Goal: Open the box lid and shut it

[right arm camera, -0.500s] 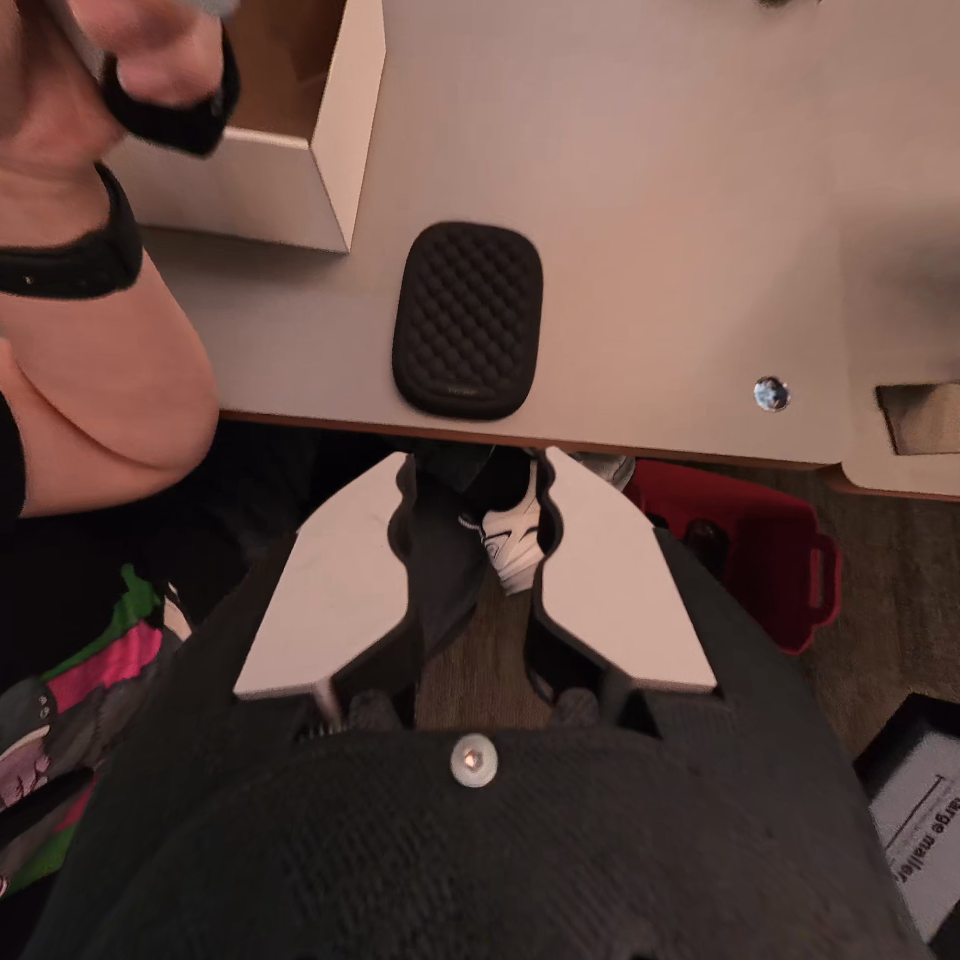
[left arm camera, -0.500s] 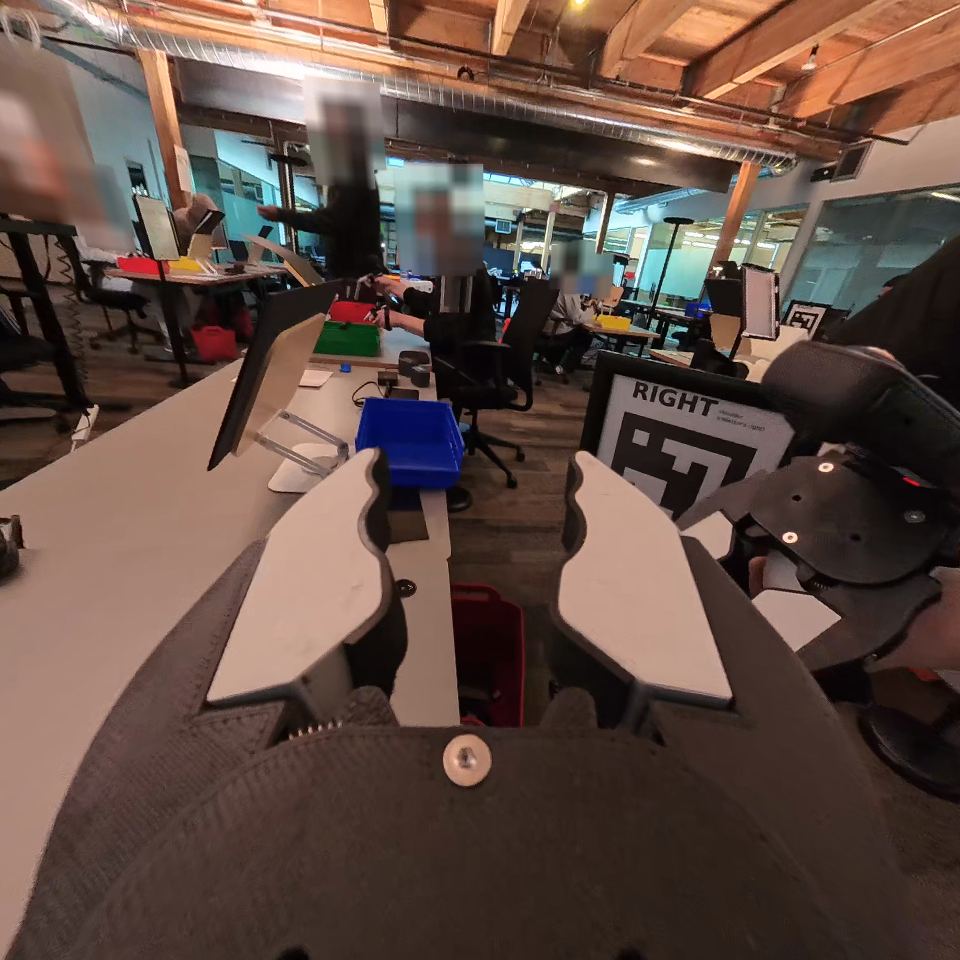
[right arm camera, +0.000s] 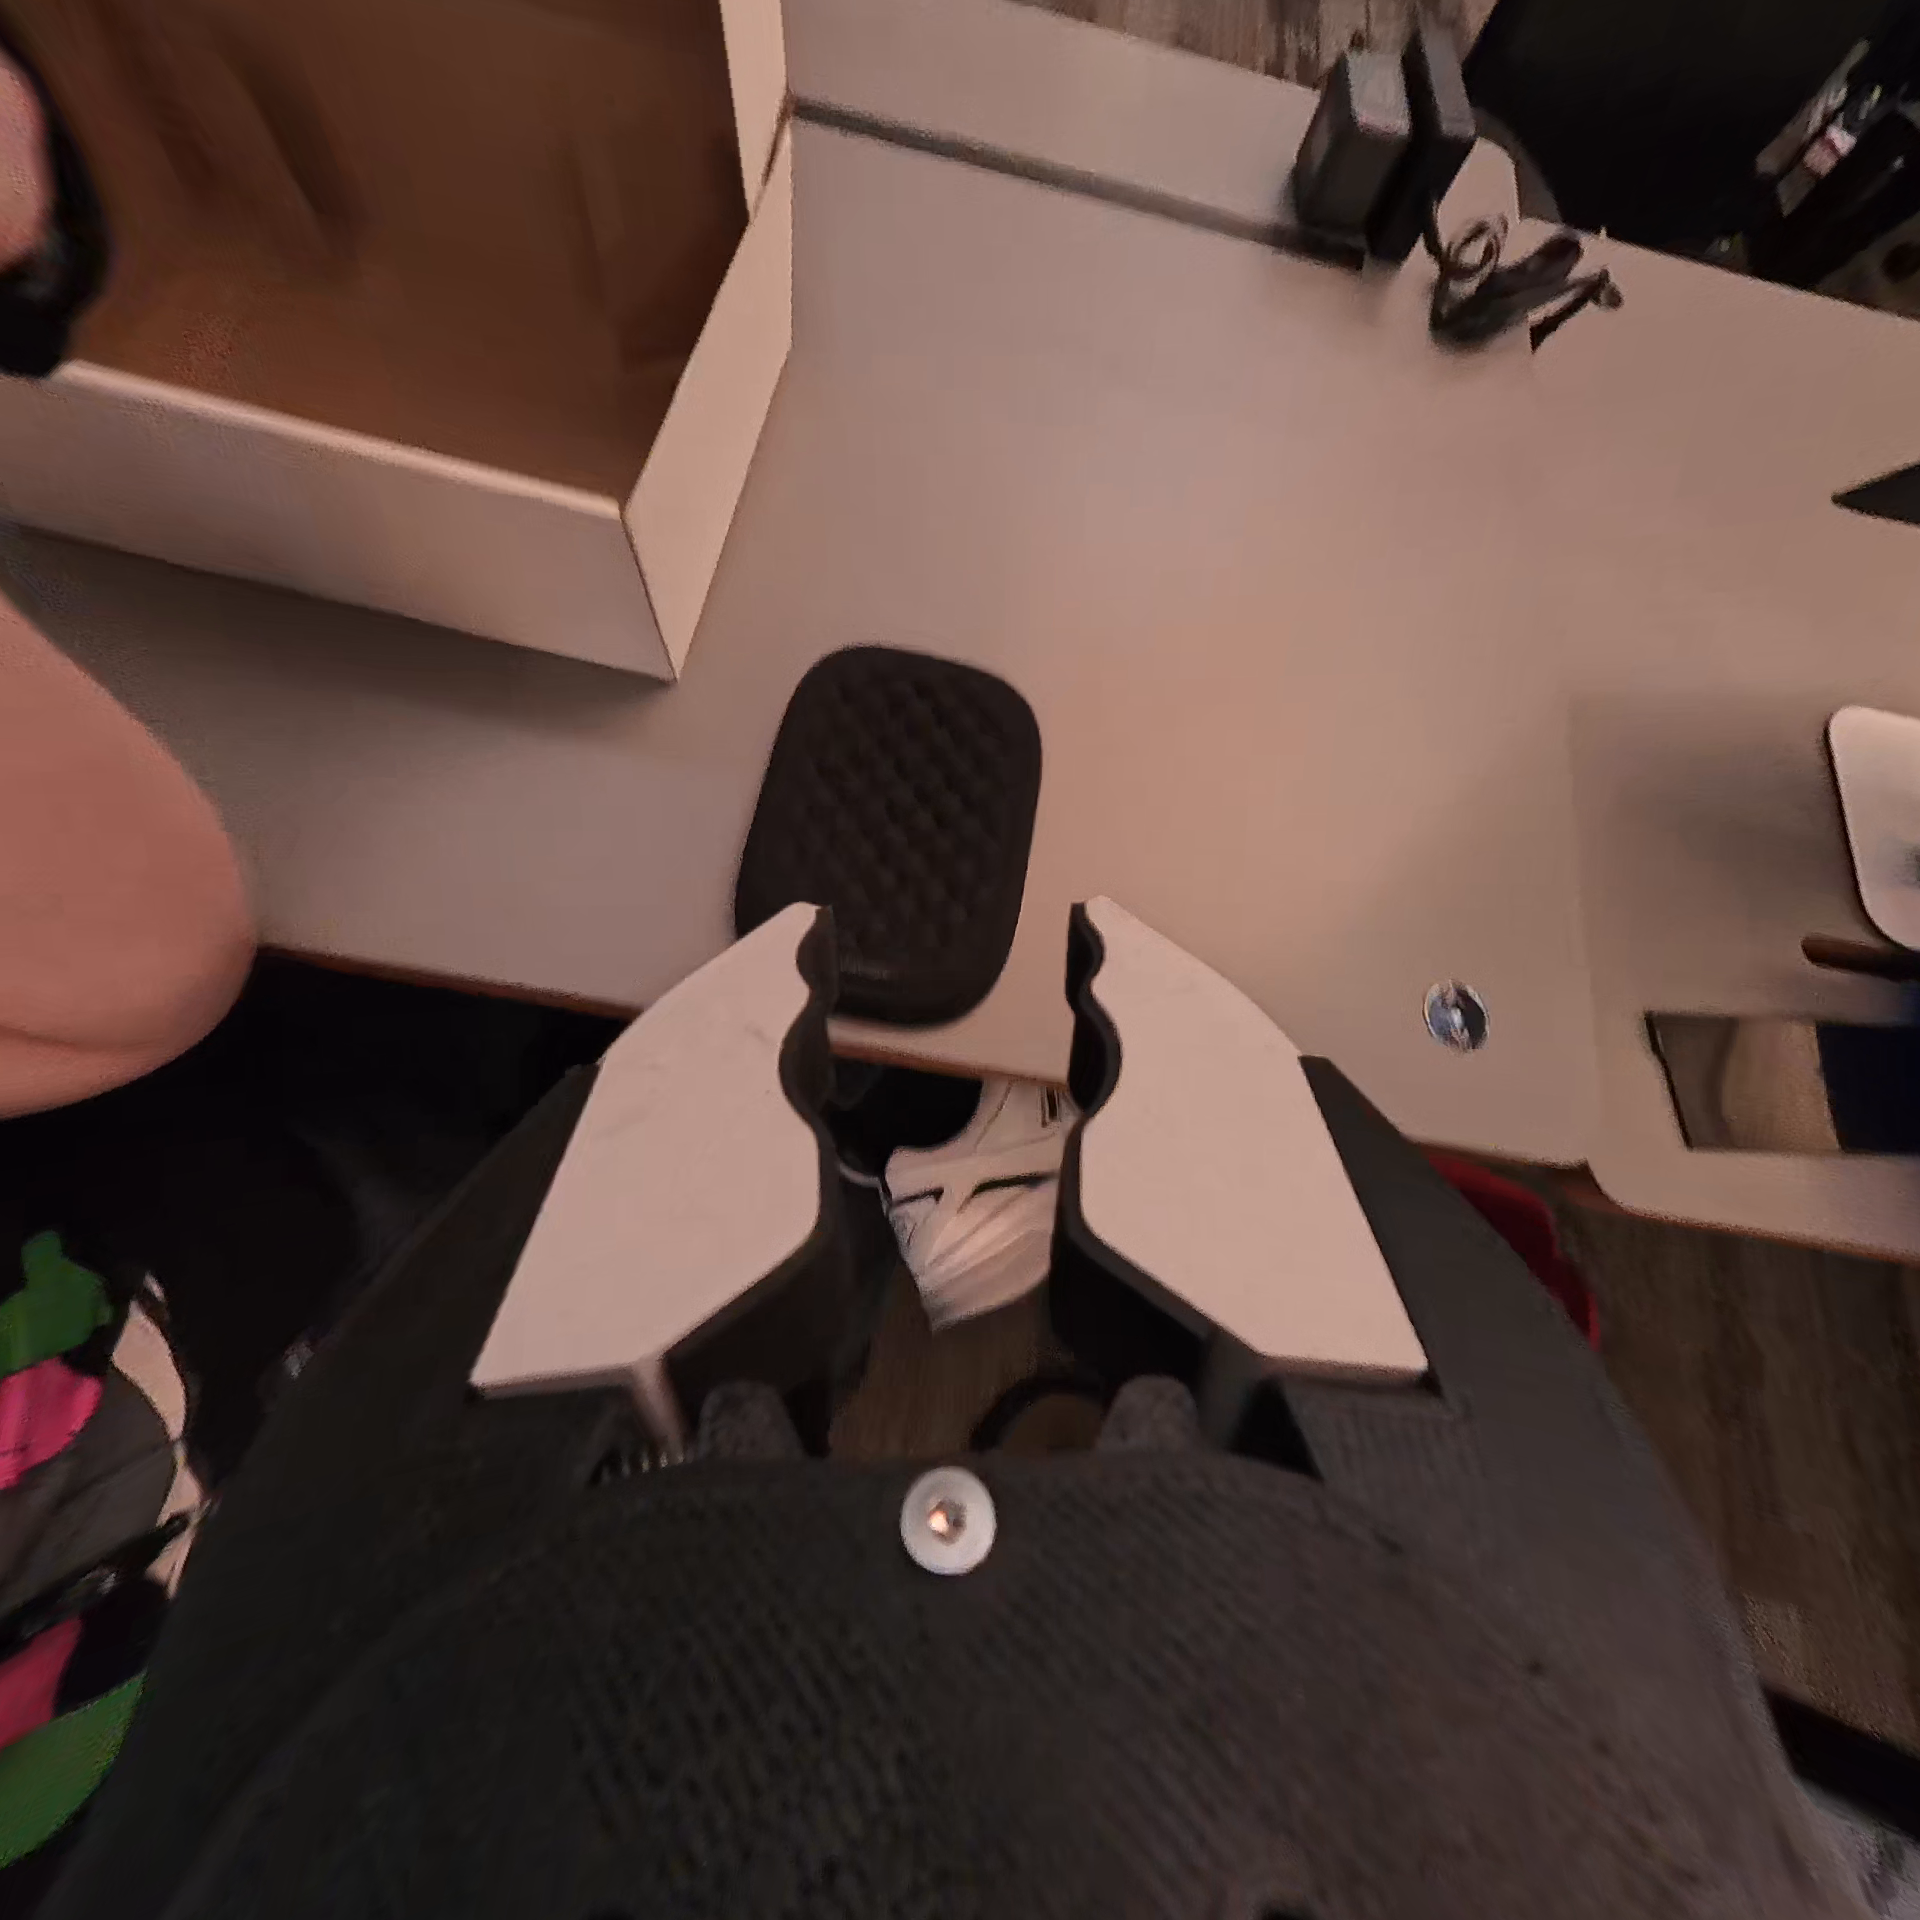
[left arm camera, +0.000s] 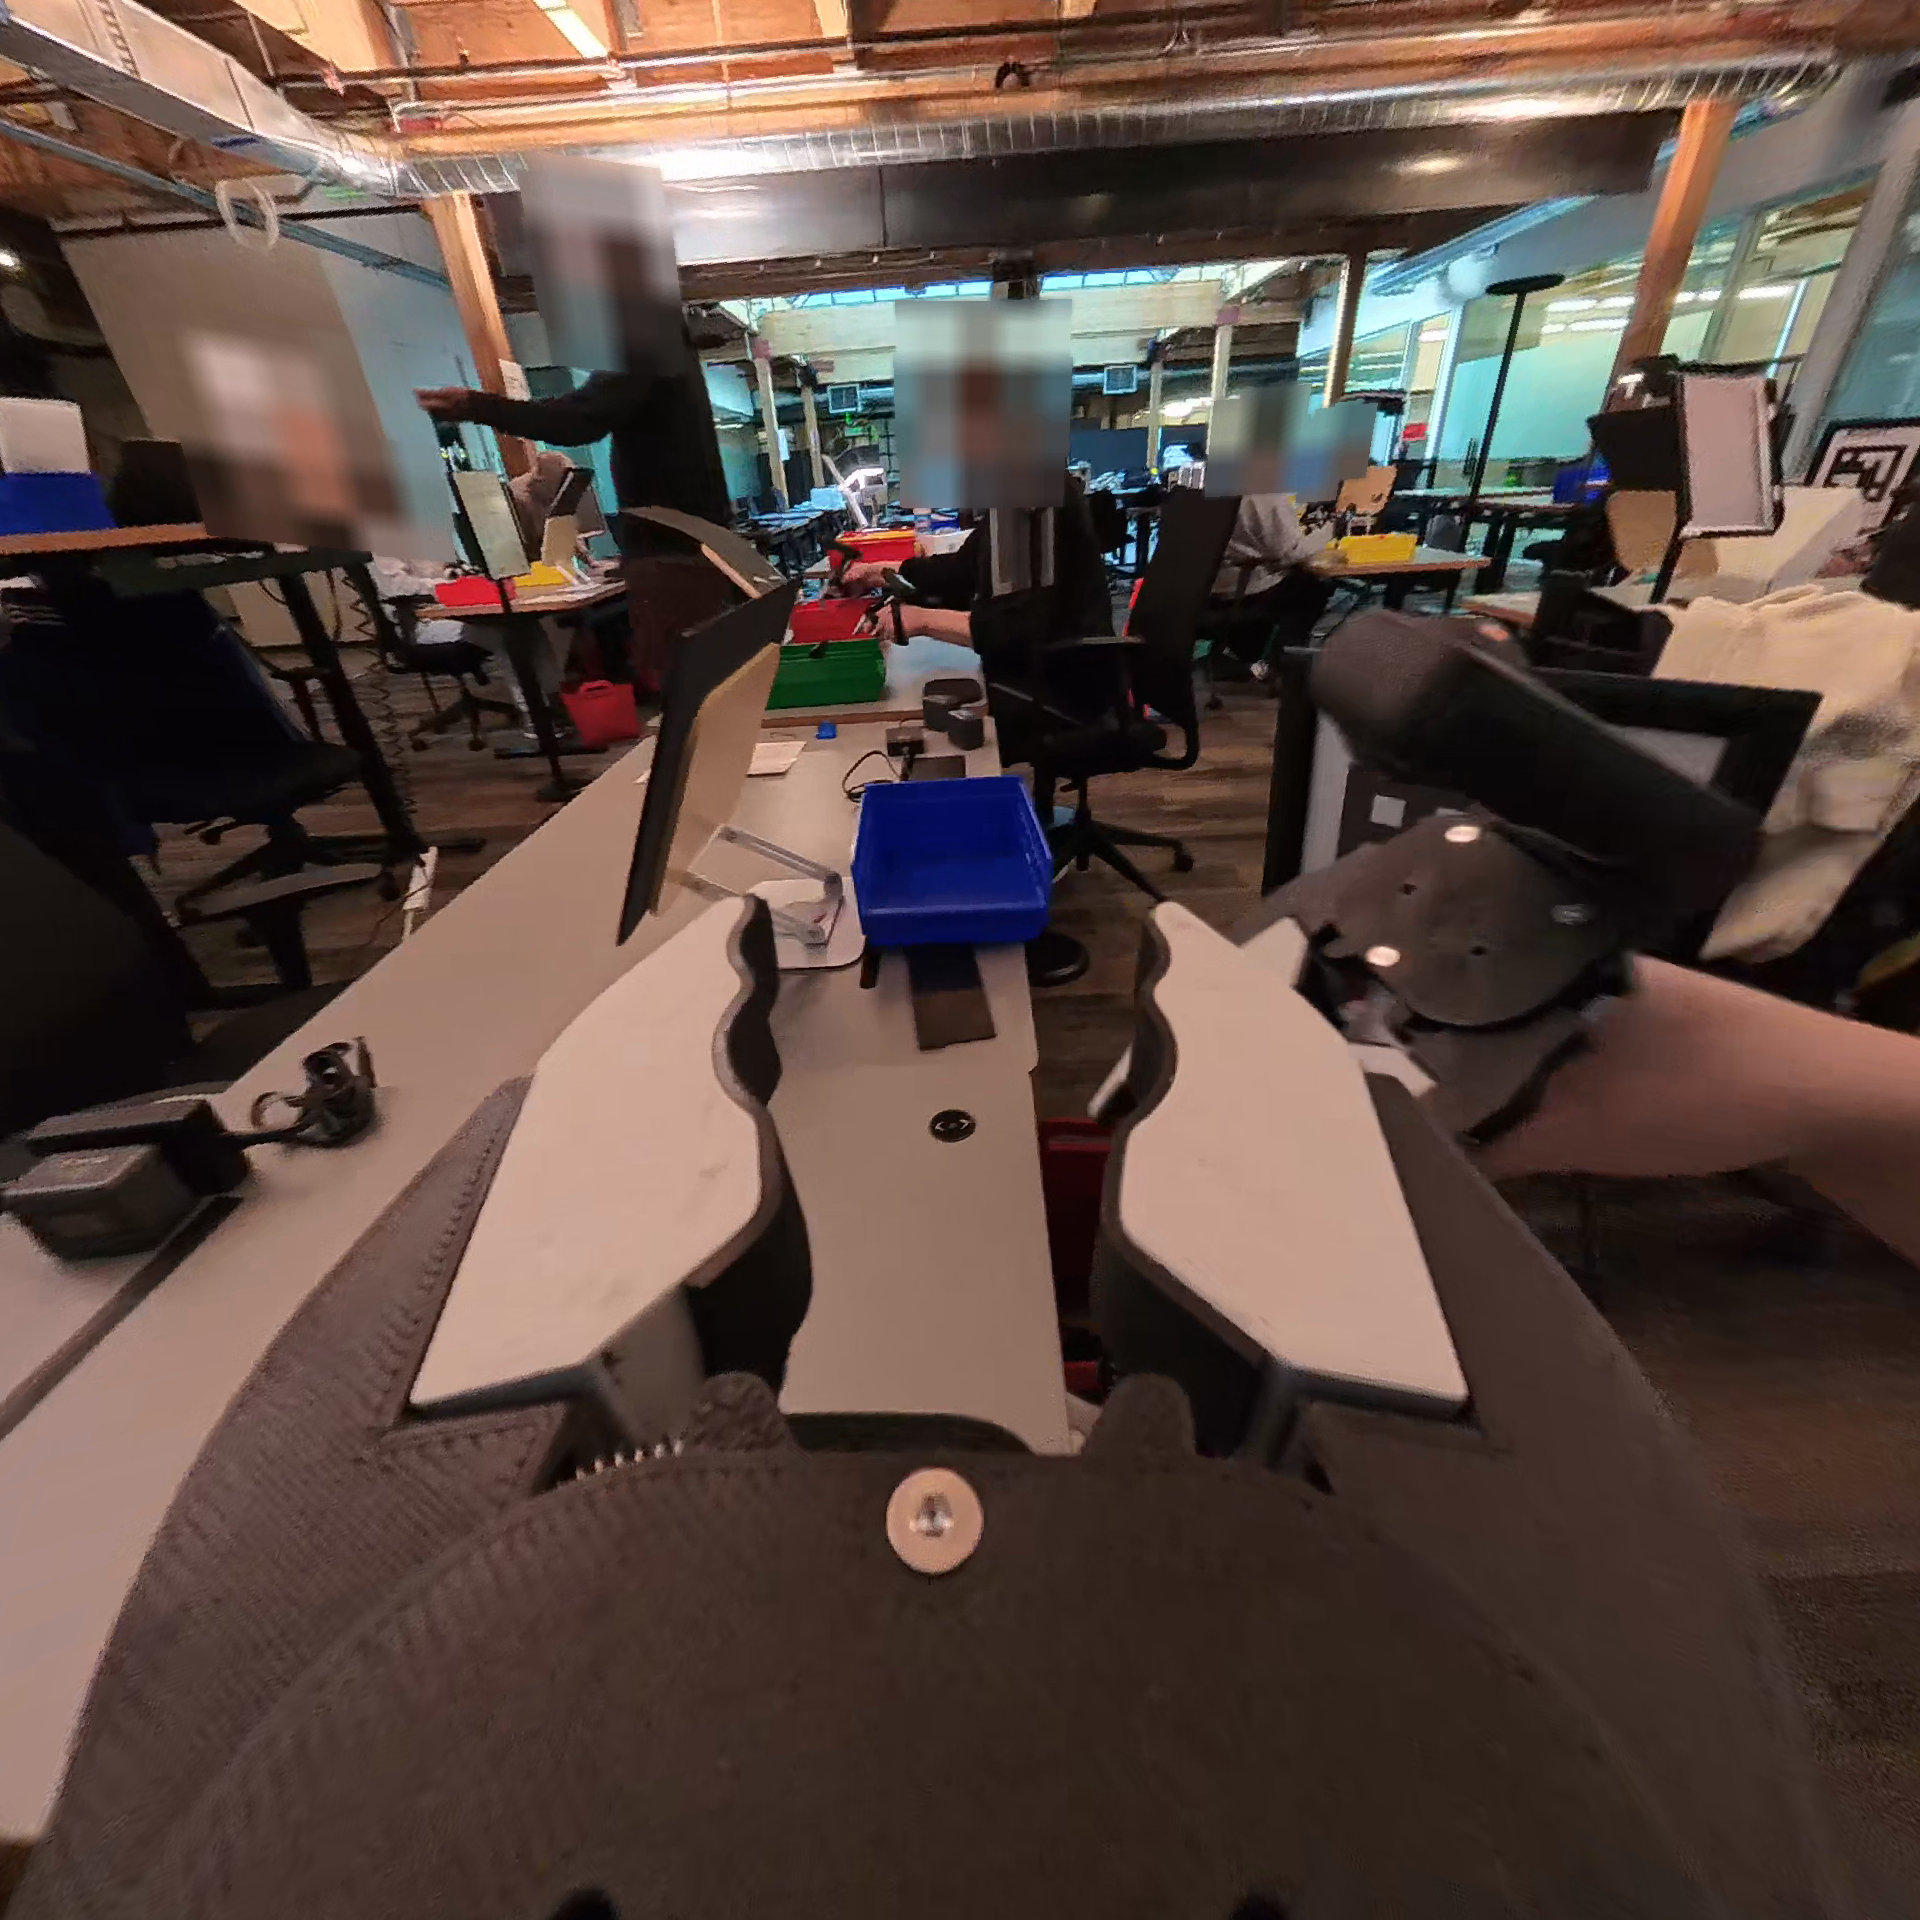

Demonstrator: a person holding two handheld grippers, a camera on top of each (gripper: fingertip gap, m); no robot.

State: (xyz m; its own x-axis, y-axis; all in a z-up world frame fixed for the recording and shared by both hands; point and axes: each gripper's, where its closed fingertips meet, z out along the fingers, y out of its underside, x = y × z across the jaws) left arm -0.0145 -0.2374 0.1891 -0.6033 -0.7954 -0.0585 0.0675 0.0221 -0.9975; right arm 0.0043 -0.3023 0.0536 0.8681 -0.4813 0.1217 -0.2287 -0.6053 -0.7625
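Observation:
An open box [right arm camera: 665, 436], white outside and brown inside, stands on the white table [right arm camera: 1247, 582] at the upper left of the right wrist view. No lid shows there. My right gripper [right arm camera: 951, 925] is open and empty. It hovers over the table's front edge, right of the box, with its tips above a black quilted pad [right arm camera: 894, 821]. My left gripper [left arm camera: 951, 935] is open and empty above the table [left arm camera: 499, 997], pointing down the room. The box is out of the left wrist view. The right gripper's body [left arm camera: 1475, 914] shows there at the right, held by a hand.
A forearm [right arm camera: 104, 831] is at the box's near left. A power adapter and cable [right arm camera: 1382, 156] lie far right on the table. A blue bin [left arm camera: 951, 862] and a tilted monitor [left arm camera: 707, 748] stand ahead of the left gripper. A red bin [right arm camera: 1507, 1236] and a shoe [right arm camera: 977, 1174] are below the table.
My right gripper has moved forward, so its tips now overlap the pad and more of the box shows. My left gripper has shifted left over the table.

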